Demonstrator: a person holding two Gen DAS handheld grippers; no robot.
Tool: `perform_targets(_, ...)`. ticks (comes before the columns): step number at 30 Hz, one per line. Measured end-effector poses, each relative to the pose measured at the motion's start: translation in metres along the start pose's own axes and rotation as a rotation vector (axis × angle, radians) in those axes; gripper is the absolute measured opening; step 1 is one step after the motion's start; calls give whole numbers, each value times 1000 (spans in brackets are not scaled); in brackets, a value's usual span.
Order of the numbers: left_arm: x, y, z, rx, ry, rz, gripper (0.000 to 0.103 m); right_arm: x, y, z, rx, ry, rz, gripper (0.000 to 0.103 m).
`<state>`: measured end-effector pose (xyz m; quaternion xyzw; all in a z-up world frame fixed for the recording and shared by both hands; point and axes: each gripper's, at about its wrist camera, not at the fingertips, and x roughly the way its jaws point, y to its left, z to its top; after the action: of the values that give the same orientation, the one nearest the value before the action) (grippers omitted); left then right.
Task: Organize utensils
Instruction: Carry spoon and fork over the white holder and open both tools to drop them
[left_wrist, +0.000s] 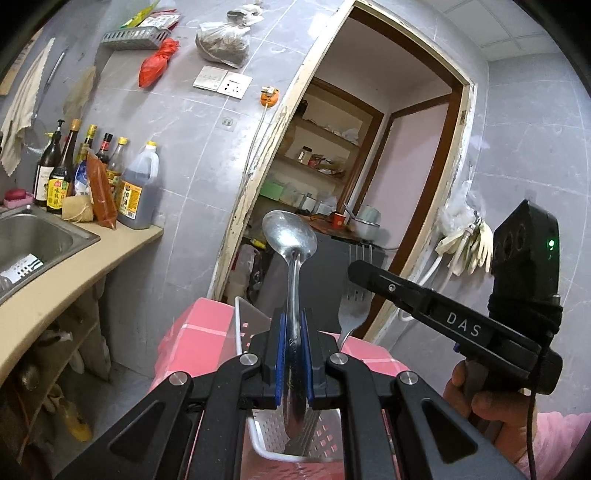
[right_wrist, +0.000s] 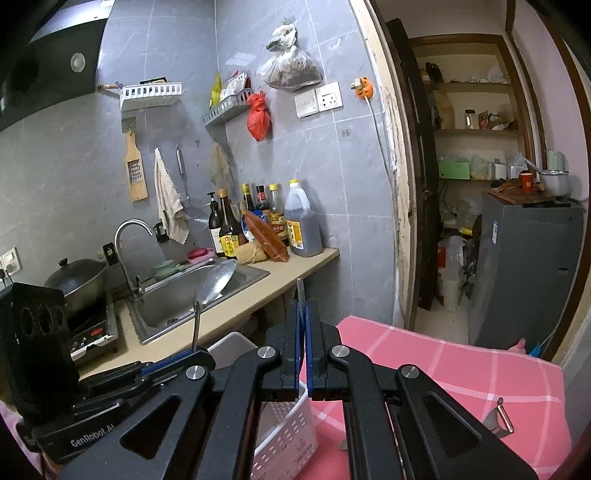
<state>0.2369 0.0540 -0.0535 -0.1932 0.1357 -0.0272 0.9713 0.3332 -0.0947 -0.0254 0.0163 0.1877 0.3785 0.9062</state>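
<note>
Both hands are mid-carry here. The left gripper (left_wrist: 294, 354) has its blue pads clamped on the handle of a steel spoon (left_wrist: 290, 236), bowl up, shiny and smooth, standing above the white perforated basket (left_wrist: 271, 432) near the left edge of the pink checked table (right_wrist: 443, 365). The right gripper (right_wrist: 303, 347) has its jaws pinched together on a fork (left_wrist: 354, 306), flat metal, tines pointing up; only the thin edge of it shows in its own camera. I'd call this the drop-off step: each piece looks due to be lowered into the plastic basket, then let go. A peeler (right_wrist: 500, 419) waits by the table's right edge.
</note>
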Motion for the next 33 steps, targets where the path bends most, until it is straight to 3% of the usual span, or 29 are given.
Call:
perform_targets(15, -6, 1, 1, 10, 17, -3, 9, 2, 3, -8, 34, 27, 35, 6)
perform_targets(23, -13, 8, 0, -46, 19, 7, 8, -3, 2, -7, 53, 23, 48, 7)
perform_targets(28, -20, 2, 7, -25, 19, 18, 15, -18, -4, -4, 87, -7, 32, 37)
perform_targets(30, -21, -2, 10, -12, 23, 24, 22, -31, -7, -3, 105, -27, 3, 40)
perform_targets(33, -27, -11, 17, 4, 17, 38, 44, -57, -15, -1, 124, -63, -81, 63)
